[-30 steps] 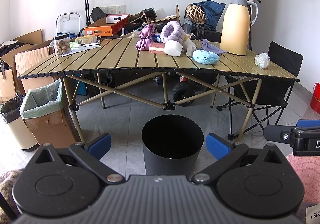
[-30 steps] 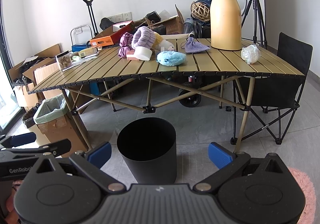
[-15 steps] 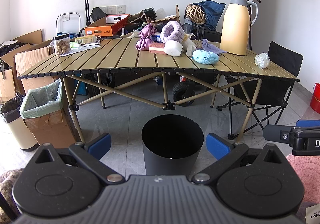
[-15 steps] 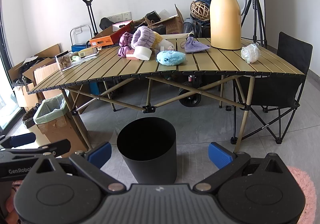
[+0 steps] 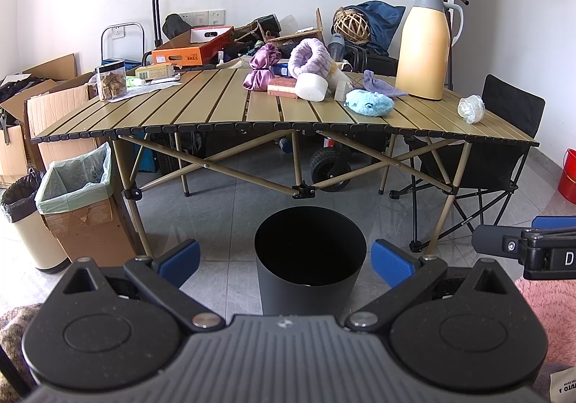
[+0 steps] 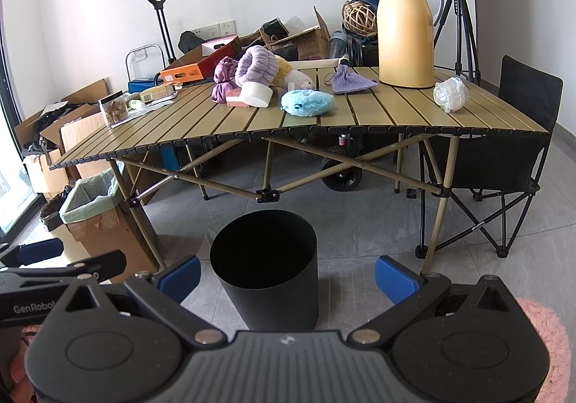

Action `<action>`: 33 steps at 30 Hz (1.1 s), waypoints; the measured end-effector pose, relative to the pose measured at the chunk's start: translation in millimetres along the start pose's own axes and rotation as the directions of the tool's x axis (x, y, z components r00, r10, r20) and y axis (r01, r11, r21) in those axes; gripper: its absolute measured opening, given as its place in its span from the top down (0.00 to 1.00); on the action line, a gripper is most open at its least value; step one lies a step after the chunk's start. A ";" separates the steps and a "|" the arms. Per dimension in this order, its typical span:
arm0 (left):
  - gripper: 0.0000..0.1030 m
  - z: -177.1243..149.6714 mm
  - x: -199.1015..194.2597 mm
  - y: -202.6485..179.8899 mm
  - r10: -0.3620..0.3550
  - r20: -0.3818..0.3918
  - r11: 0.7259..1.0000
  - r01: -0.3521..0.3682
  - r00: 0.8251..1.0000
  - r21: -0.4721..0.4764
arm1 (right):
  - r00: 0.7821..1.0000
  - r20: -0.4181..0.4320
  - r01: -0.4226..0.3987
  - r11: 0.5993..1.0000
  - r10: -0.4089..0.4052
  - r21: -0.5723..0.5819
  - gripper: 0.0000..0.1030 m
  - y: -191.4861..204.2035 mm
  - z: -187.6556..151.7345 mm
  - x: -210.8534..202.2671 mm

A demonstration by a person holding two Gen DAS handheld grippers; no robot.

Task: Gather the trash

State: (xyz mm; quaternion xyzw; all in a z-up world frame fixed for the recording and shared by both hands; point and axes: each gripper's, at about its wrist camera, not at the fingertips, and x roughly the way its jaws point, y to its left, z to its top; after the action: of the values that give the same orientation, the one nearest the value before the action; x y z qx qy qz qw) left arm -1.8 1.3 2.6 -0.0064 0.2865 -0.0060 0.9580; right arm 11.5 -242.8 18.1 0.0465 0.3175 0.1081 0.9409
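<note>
Nothing has shifted since the earlier frames, as far as I see. My left gripper (image 5: 284, 255) and right gripper (image 6: 286, 273) both hang low with blue-padded jaws spread wide, holding nothing. Between them on the grey floor stands the black cylindrical bin (image 5: 310, 259). Far right on the slatted folding table (image 6: 360, 115), near the yellow thermos jug (image 6: 405, 32), lies the crumpled clear plastic wad (image 6: 450, 95).

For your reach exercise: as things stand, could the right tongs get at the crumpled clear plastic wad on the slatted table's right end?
Probably yes. The open right tongs are low, near the black bin, but the crumpled clear plastic wad lies alone near the slatted table edge, nothing blocking it.
</note>
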 end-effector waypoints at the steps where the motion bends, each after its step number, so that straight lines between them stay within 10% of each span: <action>1: 0.00 0.0 -0.6 0.2 0.000 0.000 1.000 0.000 1.000 0.000 | 1.000 0.000 0.000 1.000 0.000 0.000 0.00 0.1 -0.2 0.3; 33: 0.00 18.8 7.6 -10.7 0.010 0.041 1.000 -0.011 0.999 0.025 | 0.999 0.030 0.019 1.000 -0.020 0.010 0.00 -10.5 10.2 13.8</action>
State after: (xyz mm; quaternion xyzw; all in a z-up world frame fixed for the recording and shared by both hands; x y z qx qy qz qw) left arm 14.8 -9.3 14.3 0.0072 0.2670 -0.0046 0.9637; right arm 30.2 -249.9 16.4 0.0498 0.3044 0.0966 0.9463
